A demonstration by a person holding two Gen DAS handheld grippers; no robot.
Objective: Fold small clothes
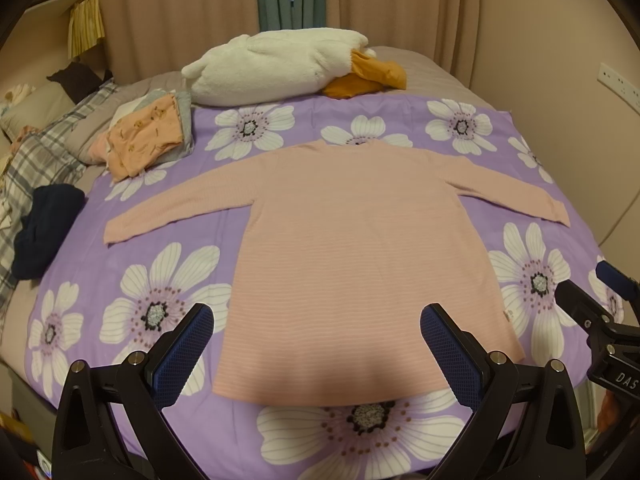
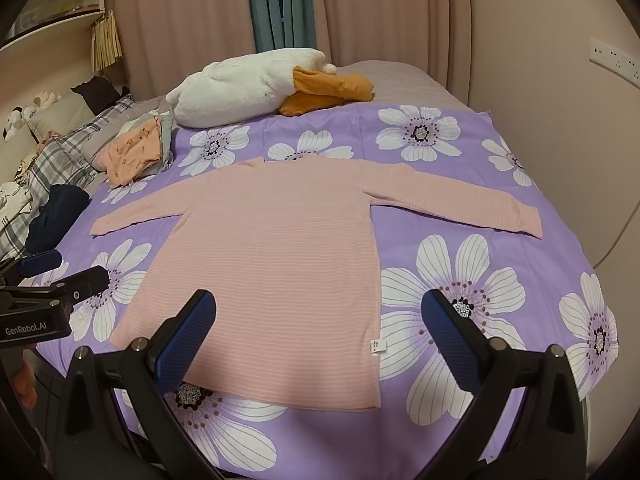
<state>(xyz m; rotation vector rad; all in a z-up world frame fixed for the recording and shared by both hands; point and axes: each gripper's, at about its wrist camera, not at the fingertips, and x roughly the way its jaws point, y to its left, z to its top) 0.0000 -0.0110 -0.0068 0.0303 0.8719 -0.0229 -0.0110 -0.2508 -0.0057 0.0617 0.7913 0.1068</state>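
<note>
Pink striped top (image 1: 356, 248) lay flat on floral purple sheet (image 1: 400, 440), sleeves spread wide, hem toward person, presumably laid out ready for folding. Left hand-held gripper (image 1: 316, 356) and right hand-held gripper (image 2: 320, 344) hovered near hem, both wide open, holding nothing. Folded clothes pile (image 1: 148, 136) sat far left beside plush duck (image 1: 280, 68).

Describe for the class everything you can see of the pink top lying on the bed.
The pink top is a long-sleeved child's garment that looks like soft knit with faint pale stripes. It lies flat and unfolded on the purple flowered sheet, collar away from the cameras, hem nearest them, both sleeves stretched out sideways. A small white label sticks out of the side seam near the hem. Neither open gripper grips it; the sheet alone bears it.
</note>
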